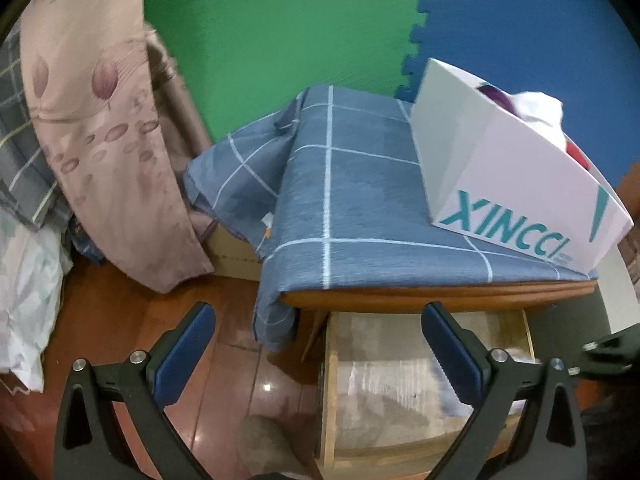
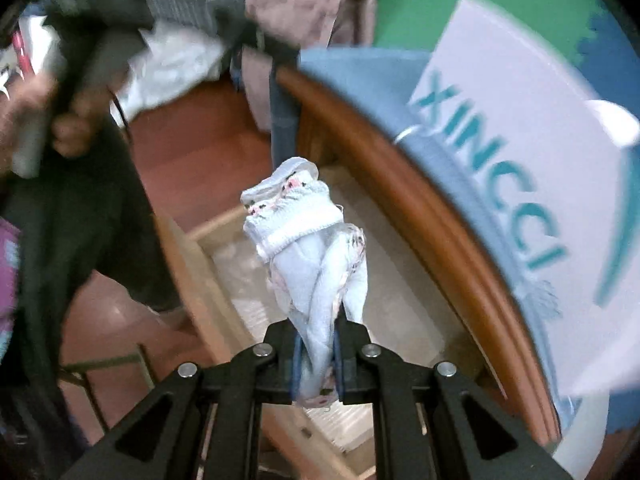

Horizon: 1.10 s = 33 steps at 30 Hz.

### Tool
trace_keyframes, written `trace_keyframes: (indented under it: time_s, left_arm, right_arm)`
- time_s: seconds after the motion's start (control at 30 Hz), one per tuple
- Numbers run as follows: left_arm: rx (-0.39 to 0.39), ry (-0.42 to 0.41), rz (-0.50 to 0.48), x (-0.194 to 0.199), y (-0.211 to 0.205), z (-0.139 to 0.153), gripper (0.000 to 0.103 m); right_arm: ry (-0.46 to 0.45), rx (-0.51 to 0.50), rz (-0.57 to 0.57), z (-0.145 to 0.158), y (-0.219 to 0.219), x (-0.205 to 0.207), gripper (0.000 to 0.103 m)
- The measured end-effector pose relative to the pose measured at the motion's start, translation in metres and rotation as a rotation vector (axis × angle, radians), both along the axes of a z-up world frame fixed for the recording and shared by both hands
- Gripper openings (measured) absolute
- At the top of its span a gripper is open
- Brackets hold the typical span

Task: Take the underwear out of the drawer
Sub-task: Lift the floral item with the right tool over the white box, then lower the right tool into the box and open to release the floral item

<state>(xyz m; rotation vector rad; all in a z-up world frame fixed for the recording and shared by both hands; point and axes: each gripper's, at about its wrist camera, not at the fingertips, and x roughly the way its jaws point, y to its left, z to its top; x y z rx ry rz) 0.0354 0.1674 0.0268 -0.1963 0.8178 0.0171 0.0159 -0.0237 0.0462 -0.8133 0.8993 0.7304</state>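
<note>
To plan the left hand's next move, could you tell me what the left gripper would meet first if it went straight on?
Probably the wooden table edge above the open drawer, which lies between its open fingers; depth is unclear.

1. Underwear [image 2: 308,240]: soft pale-blue knit cloth with a ribbed waistband and small pink print, crumpled and matt.
2. Right claw [image 2: 318,364]: matt black plastic arms, bright metal pins, blue rubbery pads against the underwear.
3. Left claw [image 1: 320,360]: the same matt black plastic, metal pins and blue pads.
4. Drawer [image 1: 332,400] below the desk top: pale unfinished wood walls, with a dull whitish liner on the bottom.
5. Desk [image 1: 440,294]: reddish-brown wood edge with a satin varnish.
6. Checked cloth [image 1: 360,200] over the desk: blue woven fabric, matt.
7. Box [image 1: 520,184] on that cloth: smooth white card, teal print, slight sheen.
8. Floor [image 1: 224,380] left of the drawer: glossy red-brown wood boards showing glare.
</note>
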Motion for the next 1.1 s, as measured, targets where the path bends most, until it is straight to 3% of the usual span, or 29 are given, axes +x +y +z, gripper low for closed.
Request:
trace_keyframes:
  time_s: [0.17,0.33,0.43,0.57,0.73,0.87,1.1]
  left_arm:
    - [0.071,-0.047,-0.081,-0.006,-0.028,0.008,0.102]
    - [0.21,-0.099,-0.197,-0.016,-0.068,0.012,0.102]
    - [0.248,-0.114,-0.261,-0.02,-0.084,0.012,0.102]
    - [0.246,-0.113,-0.321,-0.022,-0.096,0.009,0.102]
    - [0.224,-0.102,-0.333,-0.021,-0.097,0.009,0.102]
    - [0.183,-0.087,-0.326,-0.018,-0.091,0.009,0.102]
    - [0.143,-0.082,-0.332,-0.015,-0.089,0.009,0.102]
  right_arm:
    - [-0.068,0.151,-0.066,0.07,-0.029,-0.016,0.012]
    - [-0.142,0.283,-0.148,0.132,-0.051,-0.027,0.012]
    - [-0.198,0.34,-0.214,0.165,-0.067,-0.008,0.012]
    - [-0.228,0.375,-0.296,0.184,-0.083,0.026,0.012]
    - [-0.223,0.374,-0.402,0.167,-0.091,0.086,0.012]
    - [-0.17,0.401,-0.47,0.147,-0.102,0.119,0.012]
    - [-0.093,0.369,-0.516,0.118,-0.094,0.147,0.012]
